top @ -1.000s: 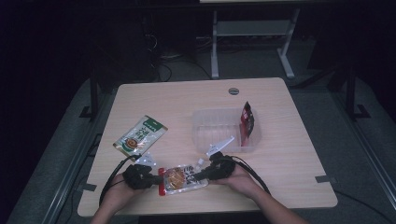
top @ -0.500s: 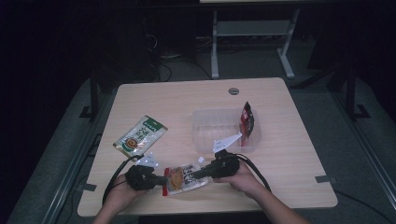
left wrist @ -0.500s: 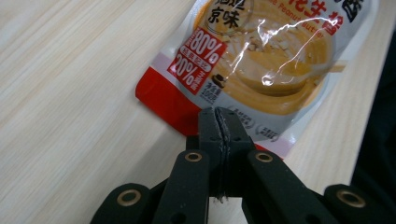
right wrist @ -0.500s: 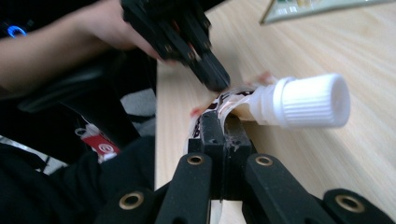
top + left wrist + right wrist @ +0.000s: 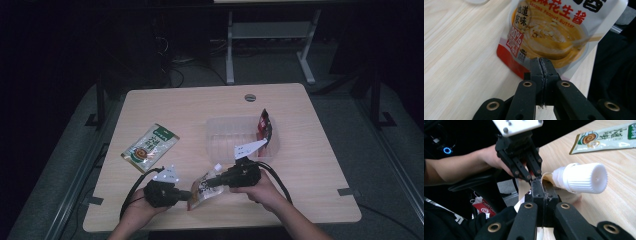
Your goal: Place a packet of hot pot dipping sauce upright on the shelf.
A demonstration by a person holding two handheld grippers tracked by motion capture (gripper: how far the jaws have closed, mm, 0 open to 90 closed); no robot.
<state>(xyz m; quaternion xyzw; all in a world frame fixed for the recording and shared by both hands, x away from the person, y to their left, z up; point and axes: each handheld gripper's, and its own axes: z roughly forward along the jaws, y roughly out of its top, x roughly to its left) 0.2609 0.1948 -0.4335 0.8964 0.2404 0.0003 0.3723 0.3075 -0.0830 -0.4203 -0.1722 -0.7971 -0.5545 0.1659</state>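
green sachet (image 5: 150, 148), clear tray (image 5: 225, 140), red packet (image 5: 263, 126)

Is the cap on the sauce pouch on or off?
On: the white ribbed cap sits over the spout of the sauce pouch.

Glossy plastic pouch (image 5: 554, 32) — matt wood table (image 5: 200, 107).

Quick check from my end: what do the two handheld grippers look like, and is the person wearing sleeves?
Both the left gripper and right gripper are black, with brass-ringed pivots, a pale three-cornered top plate and a black trailing cable. Forearms are bare; no sleeves visible.
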